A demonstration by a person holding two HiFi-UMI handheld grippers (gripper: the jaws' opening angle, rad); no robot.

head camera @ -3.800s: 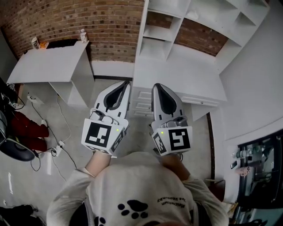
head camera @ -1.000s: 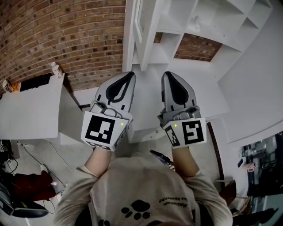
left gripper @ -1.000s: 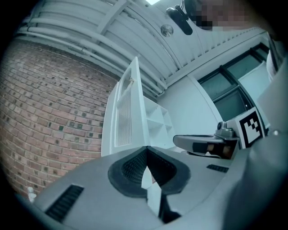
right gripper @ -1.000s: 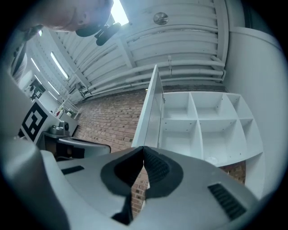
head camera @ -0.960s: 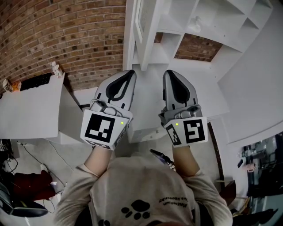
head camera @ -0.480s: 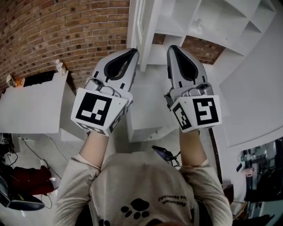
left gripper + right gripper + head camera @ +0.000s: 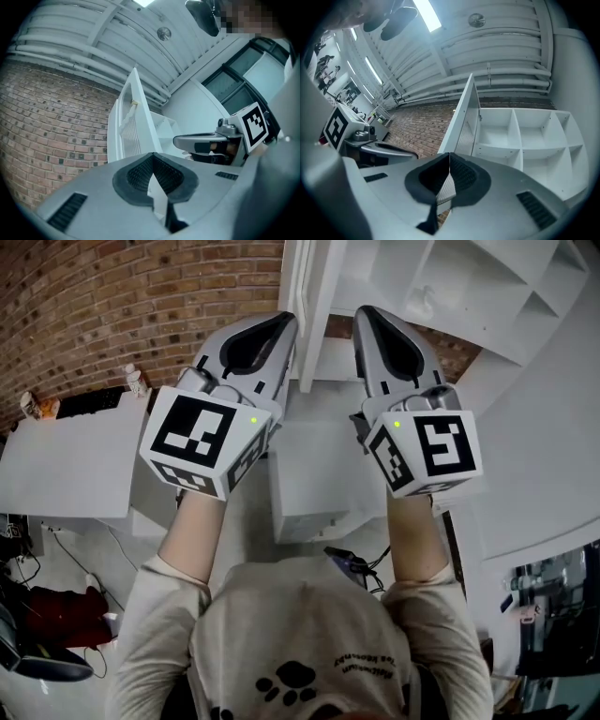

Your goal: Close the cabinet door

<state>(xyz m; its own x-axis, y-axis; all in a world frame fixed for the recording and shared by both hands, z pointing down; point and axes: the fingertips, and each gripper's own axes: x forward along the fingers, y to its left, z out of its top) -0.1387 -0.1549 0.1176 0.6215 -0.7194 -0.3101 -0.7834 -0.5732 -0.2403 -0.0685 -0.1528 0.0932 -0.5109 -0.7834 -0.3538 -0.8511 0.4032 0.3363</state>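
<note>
Cabinet door (image 7: pixel 317 306) edge-on between left tool (image 7: pixel 284 322) and right tool (image 7: pixel 366 315), open shelves (image 7: pixel 441 282) clear rightward, brick wall (image 7: pixel 122 306) seemingly far leftward

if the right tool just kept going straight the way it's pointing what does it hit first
Most likely the open cabinet door: its ribbed face sits just beyond the shut right tool. Depth is unclear, so it could slip past toward the white shelves.

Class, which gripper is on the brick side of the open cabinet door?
The left gripper; the right gripper is on the other side of the white cabinet door.
</note>
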